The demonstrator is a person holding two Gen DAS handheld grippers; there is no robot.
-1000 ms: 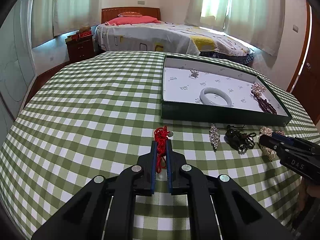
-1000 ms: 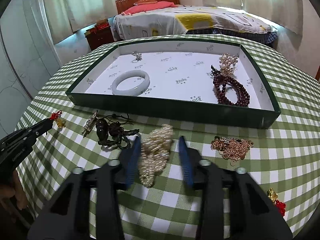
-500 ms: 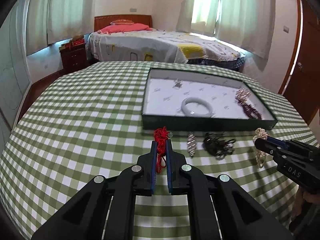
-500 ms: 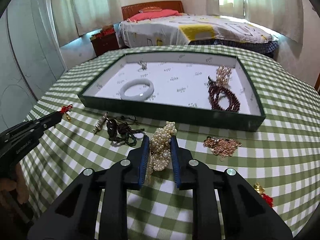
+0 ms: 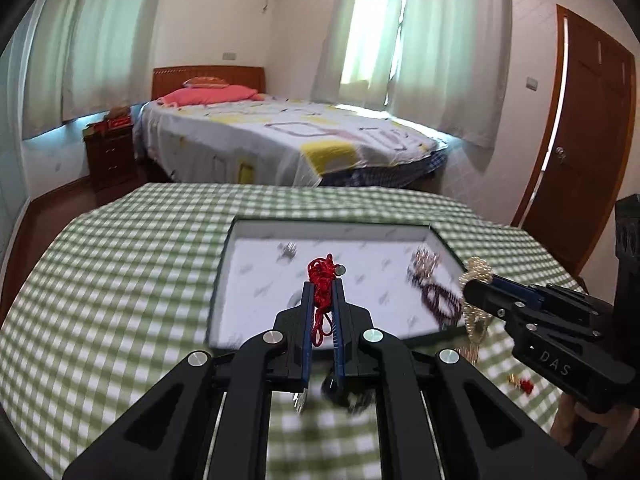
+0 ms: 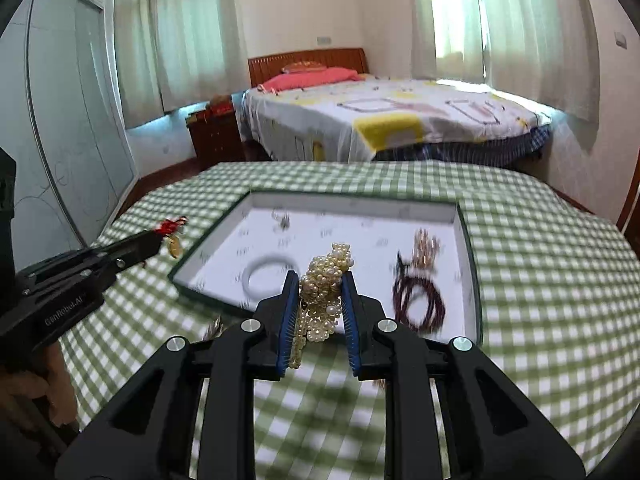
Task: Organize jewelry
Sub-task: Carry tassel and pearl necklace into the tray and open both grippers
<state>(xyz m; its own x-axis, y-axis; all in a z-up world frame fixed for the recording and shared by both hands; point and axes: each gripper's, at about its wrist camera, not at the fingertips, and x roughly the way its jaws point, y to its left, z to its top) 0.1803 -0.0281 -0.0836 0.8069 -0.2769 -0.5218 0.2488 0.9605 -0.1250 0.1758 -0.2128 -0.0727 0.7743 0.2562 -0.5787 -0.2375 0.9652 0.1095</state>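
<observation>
Two grippers aloft | left gripper (image 5: 323,280) – jaws pinched on a red cord charm (image 5: 321,285), raised over the green tray (image 6: 472,280) | tray holds a white bangle (image 6: 267,270) and dark bead strand (image 6: 418,302) | right gripper (image 6: 319,280) – jaws just narrowed, clamping a pearl bracelet (image 6: 323,292) above the checked tablecloth (image 6: 540,280).
</observation>
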